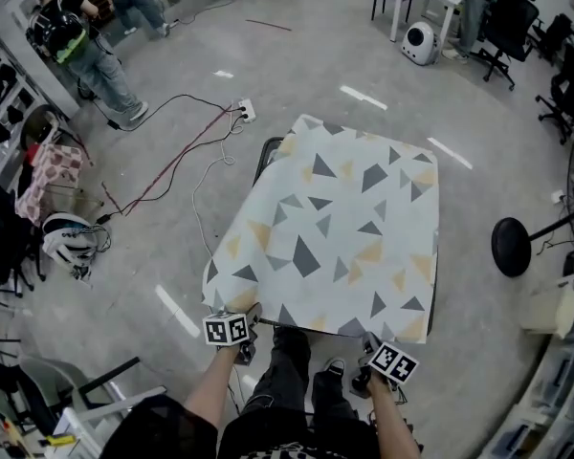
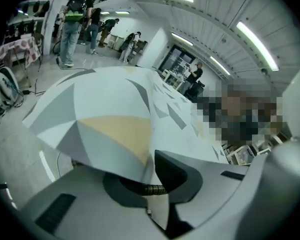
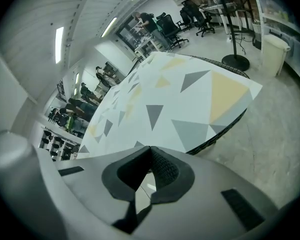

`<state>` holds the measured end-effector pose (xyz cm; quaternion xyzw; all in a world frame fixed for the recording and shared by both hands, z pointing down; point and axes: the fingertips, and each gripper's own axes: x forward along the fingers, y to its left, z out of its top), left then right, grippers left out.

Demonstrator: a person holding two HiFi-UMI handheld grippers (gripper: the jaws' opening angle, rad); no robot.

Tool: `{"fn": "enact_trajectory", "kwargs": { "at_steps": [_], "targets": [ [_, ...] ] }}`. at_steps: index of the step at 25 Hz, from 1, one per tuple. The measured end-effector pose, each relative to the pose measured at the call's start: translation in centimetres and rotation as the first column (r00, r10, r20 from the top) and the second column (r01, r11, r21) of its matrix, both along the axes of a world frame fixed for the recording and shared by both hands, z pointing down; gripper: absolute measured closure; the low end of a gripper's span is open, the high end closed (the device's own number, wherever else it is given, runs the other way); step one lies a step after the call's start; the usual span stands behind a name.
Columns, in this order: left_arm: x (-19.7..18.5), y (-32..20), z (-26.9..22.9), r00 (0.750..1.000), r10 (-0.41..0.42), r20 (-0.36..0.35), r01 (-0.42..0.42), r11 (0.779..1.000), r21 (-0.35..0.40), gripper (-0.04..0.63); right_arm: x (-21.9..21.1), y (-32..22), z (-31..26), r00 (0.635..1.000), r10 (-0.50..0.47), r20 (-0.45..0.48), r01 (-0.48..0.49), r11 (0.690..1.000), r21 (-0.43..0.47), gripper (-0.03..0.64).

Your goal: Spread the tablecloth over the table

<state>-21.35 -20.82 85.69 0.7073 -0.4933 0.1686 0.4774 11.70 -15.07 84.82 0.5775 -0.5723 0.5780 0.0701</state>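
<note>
The left tongs (image 2: 152, 156) are closed on the near left corner of the tablecloth (image 1: 335, 228): the cloth's edge runs down between the two jaws and a fold of it drapes over one of them. The right tongs (image 3: 150, 148) are closed too, their ribbed pads meeting at the tips on the hem at the near right corner. Both tongs are tilted downward at the near edge of the worktop (image 1: 265, 158), one at each corner, with the marker cubes facing up and the person's forearms reaching in from below. The tablecloth, pale with grey and yellow triangles, lies across the whole top of the worktop; its far edge hangs a little past the far side, and the near left corner droops below the edge. Only a dark strip of the worktop's rim shows at the far left corner and along the right side. The person's legs (image 1: 287, 371) in dark trousers stand between the two tongs. On the grey floor (image 1: 172, 285) to the left, a red cable (image 1: 172, 161) and a white one lead to a power strip (image 1: 247, 111), and a white helmet (image 1: 67, 237) lies farther left. A round black stand base (image 1: 510, 246) sits to the right of the worktop.
</note>
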Motion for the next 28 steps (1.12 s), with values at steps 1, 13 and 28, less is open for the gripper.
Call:
{"fn": "enact_trajectory", "kwargs": {
  "at_steps": [1,13,28],
  "targets": [
    [0.1,0.2,-0.3,1.000,-0.019,-0.006,0.019,1.000,0.005,0.534,0.0,-0.2,-0.3,1.000,-0.008,0.004,0.008,1.000,0.007,0.601],
    [2.8,2.5,-6.8,0.996,-0.093,0.002,0.092,0.991,0.100,0.334,0.1,-2.0,-9.5,0.990,-0.125,0.073,0.106,0.970,0.221,0.601],
    [11.9,7.4,-16.9,0.993,0.111,0.045,-0.120,0.947,0.298,0.342,-0.2,1.0,-19.6,0.939,-0.343,0.037,0.300,0.865,0.402,0.603]
  ]
}}
